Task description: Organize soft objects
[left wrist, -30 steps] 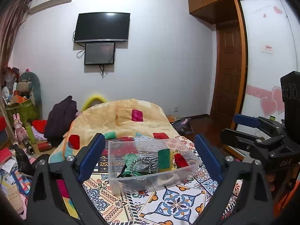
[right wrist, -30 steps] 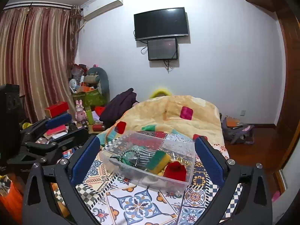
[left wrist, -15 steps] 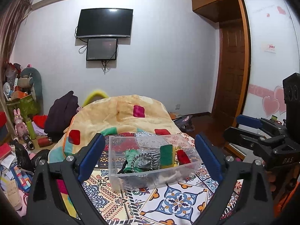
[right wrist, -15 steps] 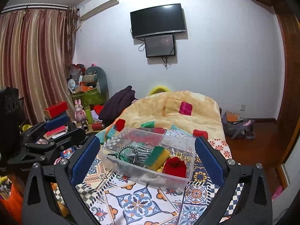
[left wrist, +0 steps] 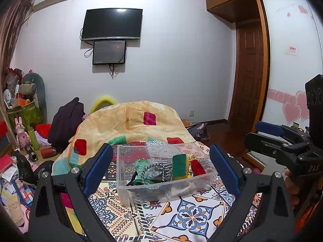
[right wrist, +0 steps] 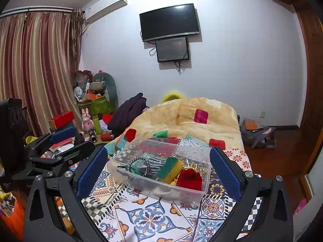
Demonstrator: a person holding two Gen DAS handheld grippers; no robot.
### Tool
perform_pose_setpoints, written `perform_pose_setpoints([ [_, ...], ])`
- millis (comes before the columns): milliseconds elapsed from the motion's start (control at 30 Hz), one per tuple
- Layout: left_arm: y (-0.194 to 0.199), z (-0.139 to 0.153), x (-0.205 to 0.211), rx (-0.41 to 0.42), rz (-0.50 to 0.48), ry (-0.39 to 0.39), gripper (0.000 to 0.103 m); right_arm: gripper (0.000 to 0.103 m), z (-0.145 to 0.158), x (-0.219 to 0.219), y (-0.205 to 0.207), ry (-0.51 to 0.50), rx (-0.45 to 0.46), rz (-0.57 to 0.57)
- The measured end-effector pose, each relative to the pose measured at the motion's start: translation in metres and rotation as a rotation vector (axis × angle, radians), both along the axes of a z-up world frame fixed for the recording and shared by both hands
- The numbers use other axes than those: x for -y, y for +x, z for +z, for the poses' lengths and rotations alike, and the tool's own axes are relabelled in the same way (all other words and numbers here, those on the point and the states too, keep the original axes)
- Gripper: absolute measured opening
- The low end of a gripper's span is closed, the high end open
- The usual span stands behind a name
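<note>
Both grippers, left and right, hang spread and empty before the clear bin, whose tangled soft contents might drag out together.

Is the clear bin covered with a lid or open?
Open. The bin has no lid on it: its rim is bare, and the sponge and red pouch show directly from above.

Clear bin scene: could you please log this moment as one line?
left gripper: open, empty | right gripper: open, empty | clear bin: on patterned cloth, untouched
</note>
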State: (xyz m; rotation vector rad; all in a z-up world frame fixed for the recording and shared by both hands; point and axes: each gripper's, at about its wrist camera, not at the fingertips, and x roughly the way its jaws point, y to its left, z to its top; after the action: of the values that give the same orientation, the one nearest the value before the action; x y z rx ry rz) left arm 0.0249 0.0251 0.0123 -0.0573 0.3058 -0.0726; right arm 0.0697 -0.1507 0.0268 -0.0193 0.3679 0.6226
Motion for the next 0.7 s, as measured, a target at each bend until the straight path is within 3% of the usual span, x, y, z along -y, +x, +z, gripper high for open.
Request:
perform_pose_setpoints([
  [700, 0.0031, -0.002, -0.0007, -0.021, -0.004, -0.015, 0.098, 0.102, 0.0048, 0.0004, -0.0014, 0.003, 0.009, -0.01],
])
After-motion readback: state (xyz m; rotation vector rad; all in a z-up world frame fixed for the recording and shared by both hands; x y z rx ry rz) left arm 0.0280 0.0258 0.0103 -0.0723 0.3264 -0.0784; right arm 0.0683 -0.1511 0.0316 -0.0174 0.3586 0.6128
